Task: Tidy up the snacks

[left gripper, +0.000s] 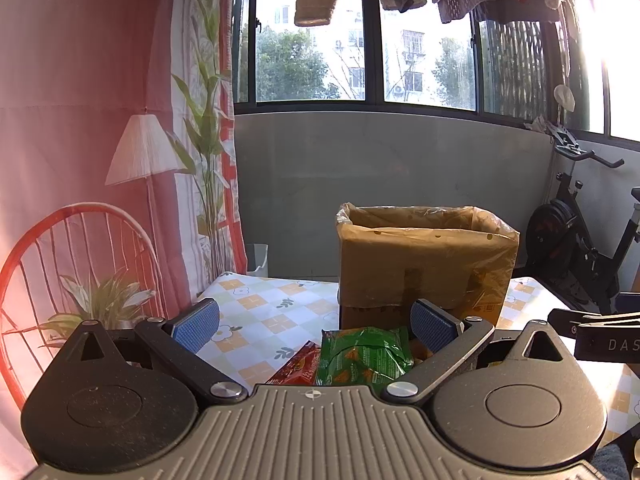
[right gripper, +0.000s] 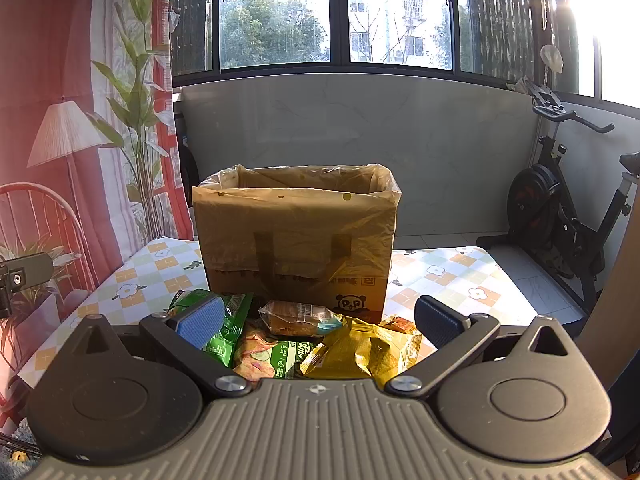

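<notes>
Both my tongs, left (left gripper: 316, 326) and right (right gripper: 320, 322), are spread, hovering over snacks (right gripper: 320, 340); next, I pinch one for the box (right gripper: 296, 232).

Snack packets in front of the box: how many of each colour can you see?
Green: 2, the green bag and the green chips bag
Yellow: 1, the yellow bag
Red: 1, the red packet
Clear: 1, the clear-wrapped cake
Orange: 1, the small orange packet
Total: 6
</notes>
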The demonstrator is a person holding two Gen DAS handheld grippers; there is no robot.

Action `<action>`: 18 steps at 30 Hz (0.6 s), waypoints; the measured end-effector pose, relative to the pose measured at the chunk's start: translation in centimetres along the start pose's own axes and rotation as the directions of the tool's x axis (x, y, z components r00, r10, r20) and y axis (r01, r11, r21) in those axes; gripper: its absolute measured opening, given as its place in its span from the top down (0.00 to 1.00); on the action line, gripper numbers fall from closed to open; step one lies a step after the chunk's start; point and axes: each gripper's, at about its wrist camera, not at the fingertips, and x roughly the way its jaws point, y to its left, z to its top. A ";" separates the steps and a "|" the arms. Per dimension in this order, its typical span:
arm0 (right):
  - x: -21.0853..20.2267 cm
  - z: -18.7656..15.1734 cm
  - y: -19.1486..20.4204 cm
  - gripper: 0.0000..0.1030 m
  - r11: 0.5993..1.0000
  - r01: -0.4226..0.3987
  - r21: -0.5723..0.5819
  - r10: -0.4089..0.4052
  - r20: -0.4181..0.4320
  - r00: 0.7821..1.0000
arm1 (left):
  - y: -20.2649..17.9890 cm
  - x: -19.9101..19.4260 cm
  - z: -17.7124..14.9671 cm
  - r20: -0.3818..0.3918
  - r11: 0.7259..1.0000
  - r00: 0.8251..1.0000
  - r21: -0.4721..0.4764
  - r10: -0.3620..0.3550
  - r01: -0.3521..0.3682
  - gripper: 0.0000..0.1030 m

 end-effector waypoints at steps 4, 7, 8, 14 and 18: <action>0.0 0.0 0.1 0.00 1.000 -0.001 -0.001 0.001 0.000 1.000 | -0.1 0.1 0.0 -0.001 1.000 1.000 -0.002 -0.009 0.009 0.00; -0.1 0.0 0.1 0.00 1.000 0.000 -0.001 0.000 0.000 1.000 | -0.2 0.0 0.0 0.001 1.000 1.000 -0.001 -0.006 0.006 0.00; -0.1 0.0 0.1 0.00 1.000 0.000 -0.001 0.000 0.000 1.000 | -0.2 0.0 0.0 -0.001 1.000 1.000 -0.001 -0.003 0.003 0.00; -0.1 0.0 0.0 0.00 1.000 0.000 0.000 0.000 0.000 1.000 | -0.1 0.1 0.0 -0.005 1.000 1.000 -0.003 -0.001 0.001 0.00; -0.1 0.0 0.0 0.00 1.000 0.000 0.000 0.000 0.000 1.000 | -0.1 0.0 0.0 -0.004 1.000 1.000 -0.004 -0.001 0.001 0.00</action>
